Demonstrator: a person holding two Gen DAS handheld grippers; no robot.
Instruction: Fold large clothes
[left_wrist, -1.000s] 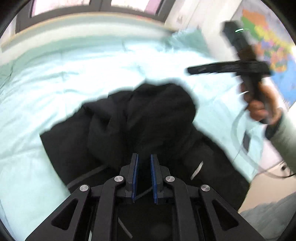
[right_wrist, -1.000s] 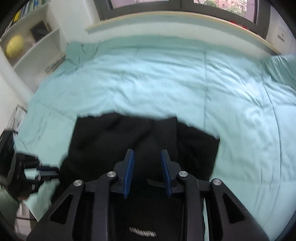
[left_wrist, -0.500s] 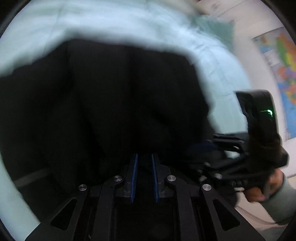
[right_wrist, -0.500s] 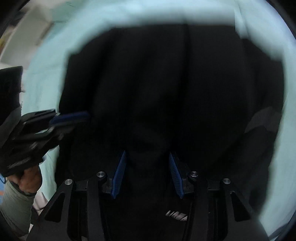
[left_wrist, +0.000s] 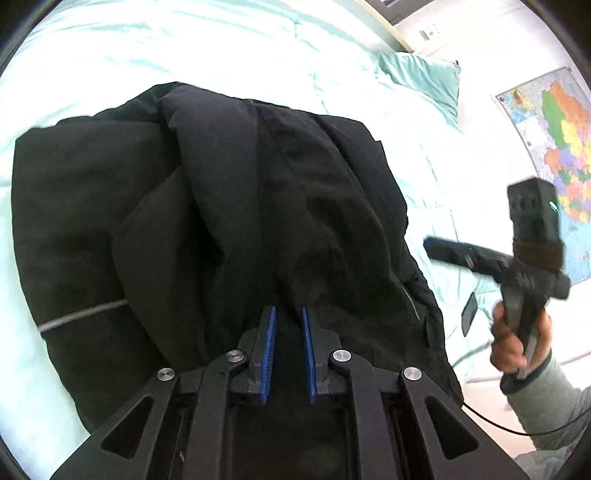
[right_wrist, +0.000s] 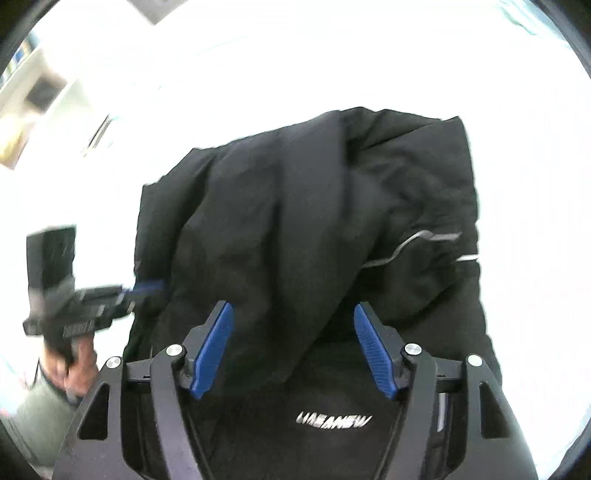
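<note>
Black jacket (left_wrist: 229, 221) laid folded on the bed (left_wrist: 184, 44)
Left hand-held gripper (left_wrist: 288, 354) pinches its near edge, steadying it; right hand-held gripper (right_wrist: 291, 350) has just spread, letting go.

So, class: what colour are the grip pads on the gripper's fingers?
Blue, on black fingers; the right gripper's pads show it best in the right wrist view.

Pale mint quilt (left_wrist: 221, 44) covers bed, darker teal pillow (left_wrist: 424, 77) at far right corner by white wall, colourful map poster (left_wrist: 554, 136) on right wall, thin black cable (left_wrist: 517, 430) near right, blurred white shelf unit (right_wrist: 40, 96) far left in right wrist view.
</note>
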